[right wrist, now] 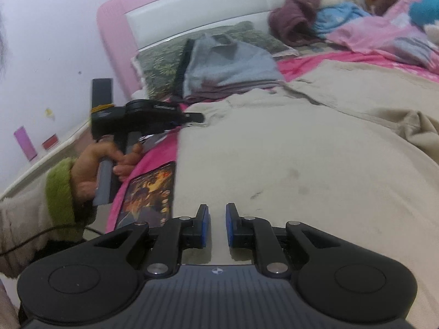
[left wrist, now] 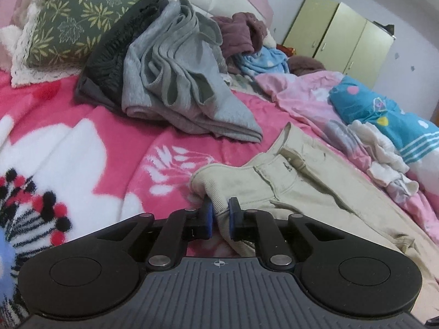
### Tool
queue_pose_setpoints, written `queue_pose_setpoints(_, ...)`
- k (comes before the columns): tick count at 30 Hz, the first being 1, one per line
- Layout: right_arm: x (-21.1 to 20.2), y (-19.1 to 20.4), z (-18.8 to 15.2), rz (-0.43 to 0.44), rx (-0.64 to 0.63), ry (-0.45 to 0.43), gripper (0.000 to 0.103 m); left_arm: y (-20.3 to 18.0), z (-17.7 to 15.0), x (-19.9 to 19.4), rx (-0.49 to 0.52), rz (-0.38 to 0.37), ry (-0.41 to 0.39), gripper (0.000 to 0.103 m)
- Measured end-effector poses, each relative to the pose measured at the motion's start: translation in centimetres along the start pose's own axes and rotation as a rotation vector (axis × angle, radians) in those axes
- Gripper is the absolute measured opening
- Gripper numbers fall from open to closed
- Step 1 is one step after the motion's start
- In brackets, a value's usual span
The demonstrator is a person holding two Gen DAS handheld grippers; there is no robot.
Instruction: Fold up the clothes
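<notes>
Nearest the left wrist camera, the left gripper (left wrist: 220, 210) pinches a bunched corner of the beige corduroy trousers (left wrist: 288, 181) between its blue pads, the cloth squeezed in the narrow gap and lifted slightly off the pink, floral fleece blanket (left wrist: 90, 142). From there the trousers stretch away to the right across the bed, waistband and fly showing, still long and only partly flattened. In the right wrist view, the right gripper (right wrist: 218, 220) hovers low over the broad beige cloth with its jaws narrowly apart and nothing visibly caught between them. The person's hand (right wrist: 90, 170), in a green fuzzy cuff, holds the left gripper's handle at the trouser edge, beside a phone with a lit screen (right wrist: 149, 194) lying on the blanket. As a judgement, the trousers are mid-fold: one end is gripped and raised, but no crisp crease or stacked halves show. Farther up the bed, a grey knit garment (left wrist: 178, 76) leans rumpled against a black ribbed garment (left wrist: 109, 52) by the green leaf-print pillow (left wrist: 63, 19). A maroon fleece piece (left wrist: 241, 33), a light blue patterned garment (left wrist: 263, 60) and a teal garment with dots and white stripes (left wrist: 384, 120) lie loose, so most of the clothes look unfolded.
</notes>
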State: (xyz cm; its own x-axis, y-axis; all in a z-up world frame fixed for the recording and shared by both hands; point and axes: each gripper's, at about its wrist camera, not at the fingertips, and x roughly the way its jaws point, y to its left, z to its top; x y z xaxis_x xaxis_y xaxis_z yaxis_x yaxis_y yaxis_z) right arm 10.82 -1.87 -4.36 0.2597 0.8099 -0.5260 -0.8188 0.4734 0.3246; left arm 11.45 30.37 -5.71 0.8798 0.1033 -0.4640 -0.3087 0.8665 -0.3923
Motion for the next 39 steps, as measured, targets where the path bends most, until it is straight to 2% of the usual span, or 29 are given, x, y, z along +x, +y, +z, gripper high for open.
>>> queue_pose_setpoints(6,-2.1,-1.2,-0.4,0.054,0.155,-0.032,0.015,1.0,-0.2,-0.5,-0.053,-0.033,-0.011,0.020)
queue_pose_setpoints(9,-3.8,-1.8,-1.1,0.072,0.255,-0.053,0.018,0.6,-0.4,-1.7,-0.041,-0.013,-0.047,0.023)
queue_pose_setpoints(11,-5.4,-1.8,-1.9,0.056,0.315,-0.078,0.027,0.3,-0.3,-2.7,-0.036,0.005,-0.080,0.024)
queue_pose_setpoints(18,-12.6,0.2,-5.6,0.011,0.473,-0.236,0.035,-1.0,0.5,-8.6,-0.005,0.030,-0.256,0.029)
queue_pose_setpoints(21,-15.6,2.2,-7.0,-0.051,0.479,-0.284,0.043,-2.8,0.3,-11.9,0.039,0.000,-0.305,0.037)
queue_pose_setpoints(23,-17.6,3.5,-7.9,-0.116,0.456,-0.301,0.053,-4.8,-0.4,-14.4,0.077,-0.078,-0.295,0.052)
queue_pose_setpoints(24,-18.4,4.2,-8.2,-0.151,0.442,-0.307,0.056,-5.8,-0.9,-15.3,0.092,-0.124,-0.273,0.058)
queue_pose_setpoints(25,-19.2,4.9,-8.5,-0.190,0.425,-0.309,0.061,-7.2,-1.3,-16.1,0.117,-0.179,-0.233,0.068)
queue_pose_setpoints(26,-20.0,5.6,-8.8,-0.228,0.409,-0.312,0.065,-8.5,-1.8,-16.8,0.142,-0.233,-0.193,0.074)
queue_pose_setpoints(29,-21.7,7.3,-9.6,-0.353,0.355,-0.304,0.072,-12.2,-5.0,-16.6,0.229,-0.318,-0.076,0.083)
queue_pose_setpoints(33,-23.2,8.6,-10.9,-0.524,0.345,-0.277,0.078,-17.1,-9.1,-16.2,0.345,-0.427,0.080,0.087)
queue_pose_setpoints(36,-24.3,8.8,-12.4,-0.644,0.374,-0.264,0.088,-20.8,-12.3,-16.0,0.431,-0.509,0.199,0.094)
queue_pose_setpoints(37,-24.7,8.7,-12.9,-0.672,0.388,-0.263,0.094,-21.8,-13.6,-15.4,0.461,-0.519,0.222,0.096)
queue_pose_setpoints(39,-25.5,8.4,-13.8,-0.731,0.418,-0.260,0.099,-23.1,-15.0,-14.4,0.501,-0.530,0.236,0.096)
